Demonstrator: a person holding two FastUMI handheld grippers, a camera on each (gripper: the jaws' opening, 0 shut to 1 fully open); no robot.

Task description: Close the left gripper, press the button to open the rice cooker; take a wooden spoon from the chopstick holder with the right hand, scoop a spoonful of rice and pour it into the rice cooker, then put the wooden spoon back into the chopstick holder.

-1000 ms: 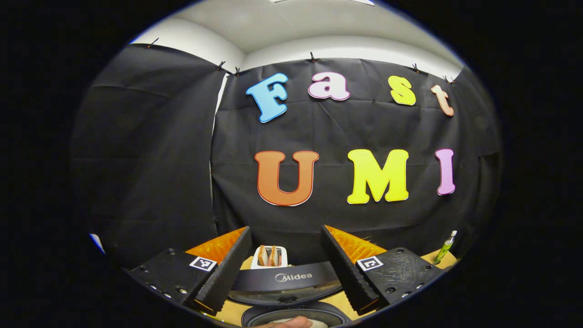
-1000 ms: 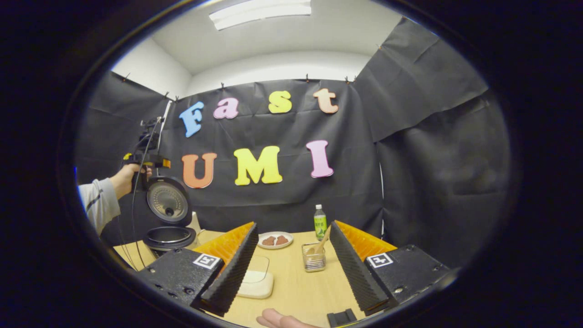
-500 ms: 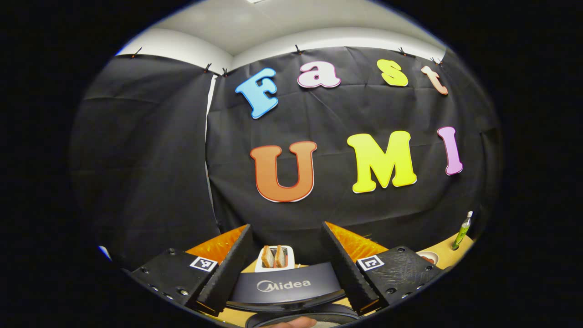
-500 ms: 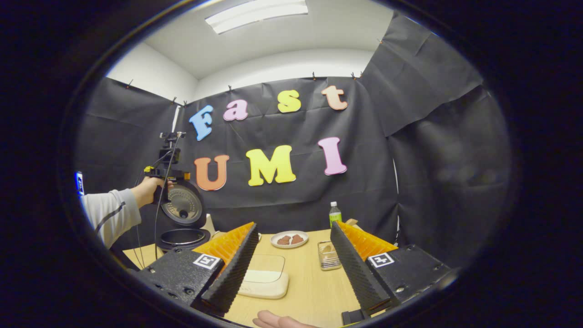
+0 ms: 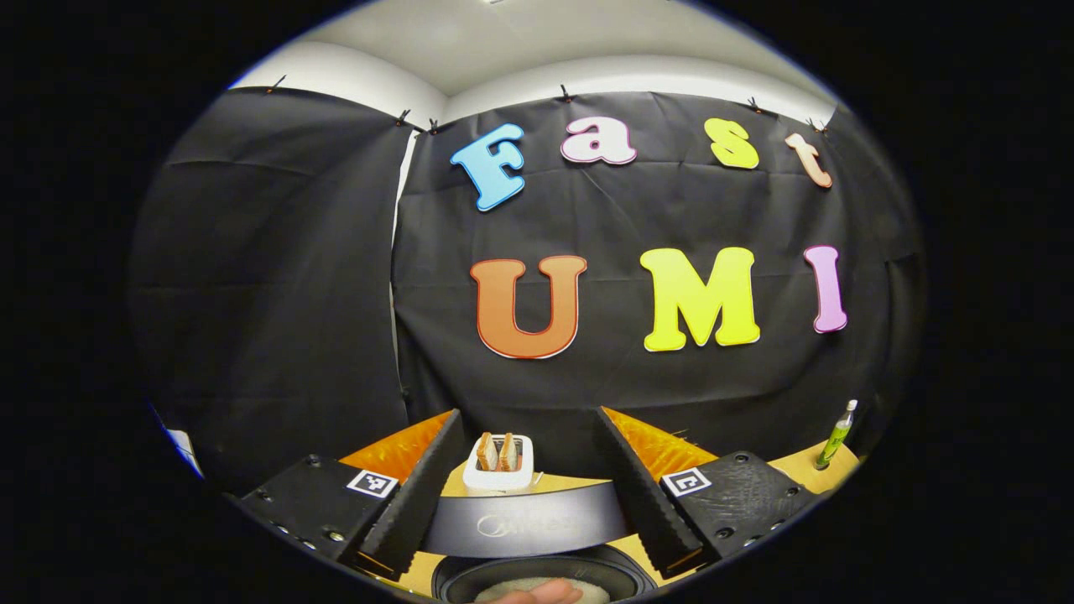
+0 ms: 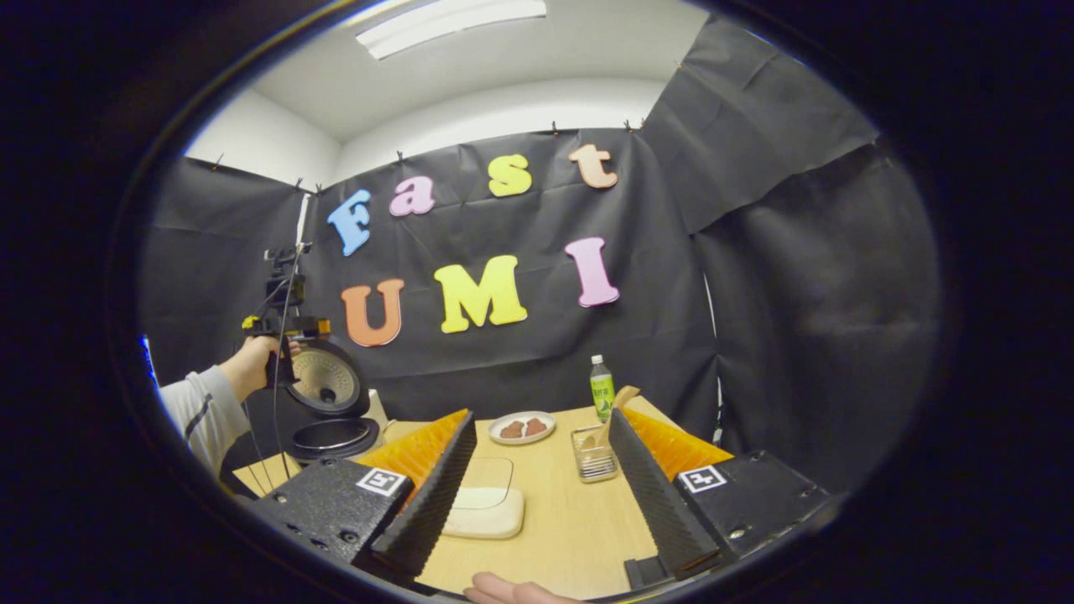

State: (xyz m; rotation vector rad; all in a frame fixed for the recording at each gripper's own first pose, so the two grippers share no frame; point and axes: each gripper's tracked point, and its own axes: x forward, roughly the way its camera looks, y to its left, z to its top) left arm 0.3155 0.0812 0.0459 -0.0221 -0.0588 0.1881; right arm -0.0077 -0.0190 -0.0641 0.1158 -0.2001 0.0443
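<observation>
Your cooker [image 6: 327,415] stands open at the table's far left, your left gripper [image 5: 520,495] above it, jaws spread. Your right gripper [image 6: 537,495], jaws also spread, faces the holder [image 6: 594,455] with the spoon [image 6: 611,413] leaning inside. Approach off-line and a finger could tip the light holder or knock the bottle [image 6: 601,387] behind.

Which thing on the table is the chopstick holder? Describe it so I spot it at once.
Start at the wooden table in the right gripper view. Toward its far right stands a green bottle; just in front sits the chopstick holder, a small clear box, alone in having a wooden spoon leaning out.
</observation>
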